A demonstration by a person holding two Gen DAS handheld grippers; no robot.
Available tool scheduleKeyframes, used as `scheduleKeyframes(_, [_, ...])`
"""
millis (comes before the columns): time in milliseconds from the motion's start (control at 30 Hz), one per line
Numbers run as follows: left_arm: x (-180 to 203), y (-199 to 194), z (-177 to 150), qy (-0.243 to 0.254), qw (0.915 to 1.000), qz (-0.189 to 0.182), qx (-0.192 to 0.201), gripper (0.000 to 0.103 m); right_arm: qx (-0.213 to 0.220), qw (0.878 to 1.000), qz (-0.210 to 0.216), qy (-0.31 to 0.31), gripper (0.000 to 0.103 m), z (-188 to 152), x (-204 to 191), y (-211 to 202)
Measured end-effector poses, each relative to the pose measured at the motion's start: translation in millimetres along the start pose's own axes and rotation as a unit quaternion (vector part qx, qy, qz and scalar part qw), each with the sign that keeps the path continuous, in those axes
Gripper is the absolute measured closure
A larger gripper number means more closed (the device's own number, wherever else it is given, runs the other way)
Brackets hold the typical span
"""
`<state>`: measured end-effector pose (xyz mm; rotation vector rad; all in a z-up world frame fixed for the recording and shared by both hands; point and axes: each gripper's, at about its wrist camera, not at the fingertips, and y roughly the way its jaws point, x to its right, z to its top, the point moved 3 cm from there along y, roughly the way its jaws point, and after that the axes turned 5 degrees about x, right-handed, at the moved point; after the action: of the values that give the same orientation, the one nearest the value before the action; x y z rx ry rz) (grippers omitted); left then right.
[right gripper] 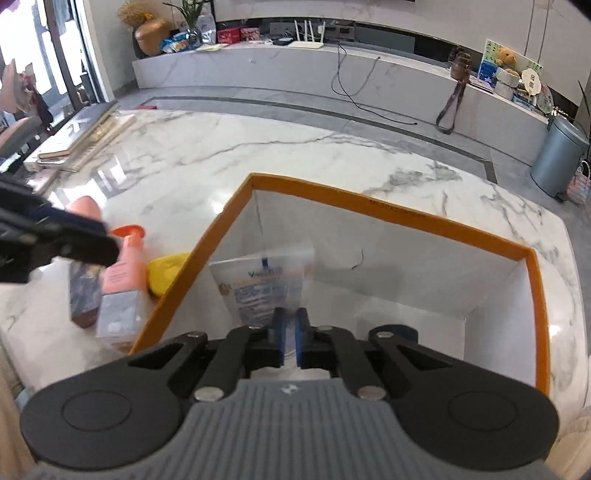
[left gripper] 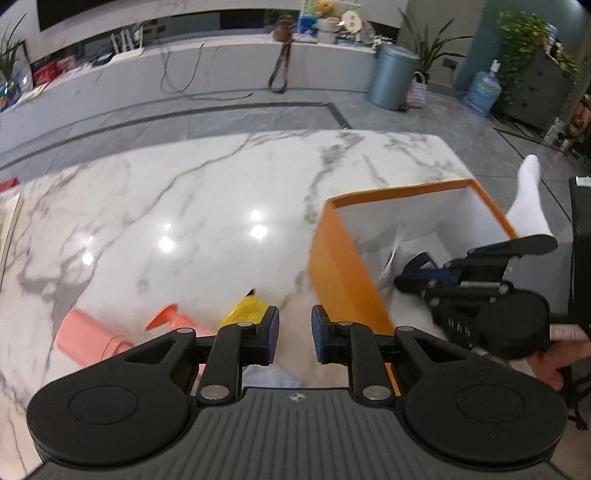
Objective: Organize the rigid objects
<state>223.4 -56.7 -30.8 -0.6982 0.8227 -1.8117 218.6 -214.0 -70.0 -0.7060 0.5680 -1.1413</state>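
Marble table (right gripper: 258,155): one orange box (right gripper: 406,218); left tongs (left gripper: 294,334) apart, empty; right tongs (right gripper: 290,338) nearly closed, grip unclear.

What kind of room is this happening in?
Most likely a home living room: a long marble media console holding a router and teddy bear, potted plants, and a pedal bin.

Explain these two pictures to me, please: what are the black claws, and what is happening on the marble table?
Each picture comes from a camera mounted on a hand-held gripper, looking along its two fingers; a person holds one per hand. The left gripper is open and empty above the marble table, near a pink bottle and a yellow object. The right gripper reaches into the orange box, its jaws nearly closed on a clear printed packet. Whether it truly grips the packet is hard to tell.
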Motion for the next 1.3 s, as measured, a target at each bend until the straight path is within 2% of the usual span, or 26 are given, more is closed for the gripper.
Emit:
scheduleKeyframes(200, [-17.7, 1.4, -8.2, -0.012, 0.9999, 0.003, -0.005, 0.08, -0.016, 1.0, -0.015, 0.006, 0.102, 3.2, -2.0, 21.6])
scheduleKeyframes(333, [-24.5, 4.0, -12.3, -0.015, 0.9998, 0.002, -0.009, 0.08, -0.024, 0.999, -0.018, 0.02, 0.101, 3.4, 2.1, 21.8])
scheduleKeyframes(400, [-28.3, 3.8, -15.2, -0.014, 0.9998, 0.001, -0.01, 0.08, -0.02, 0.999, -0.009, 0.024, 0.095, 5.0, 2.3, 14.7])
scheduleKeyframes(667, [-35.3, 3.0, -24.7, -0.019, 0.9997, 0.0, -0.014, 0.078, -0.045, 0.999, 0.01, -0.02, 0.094, -8.2, -13.0, -4.6])
scheduleKeyframes(800, [-35.2, 0.5, -26.9, -0.017, 0.9997, -0.001, -0.015, 0.078, -0.055, 0.997, 0.017, -0.043, 0.087, -17.2, -23.7, -2.7])
scheduleKeyframes(1233, [-48.9, -10.0, -26.7, -0.025, 0.9996, 0.012, -0.008, 0.078, -0.027, 0.999, -0.018, -0.038, 0.086, 7.7, -12.1, 27.6])
scheduleKeyframes(1267, [-49.4, -9.2, -26.8, -0.025, 0.9996, 0.012, -0.009, 0.078, -0.026, 0.999, -0.015, -0.034, 0.084, 8.2, -9.9, 28.3])
scheduleKeyframes(1300, [-49.8, -8.5, -26.9, -0.024, 0.9996, 0.012, -0.009, 0.078, -0.024, 0.999, -0.012, -0.03, 0.078, 8.7, -8.8, 28.5])
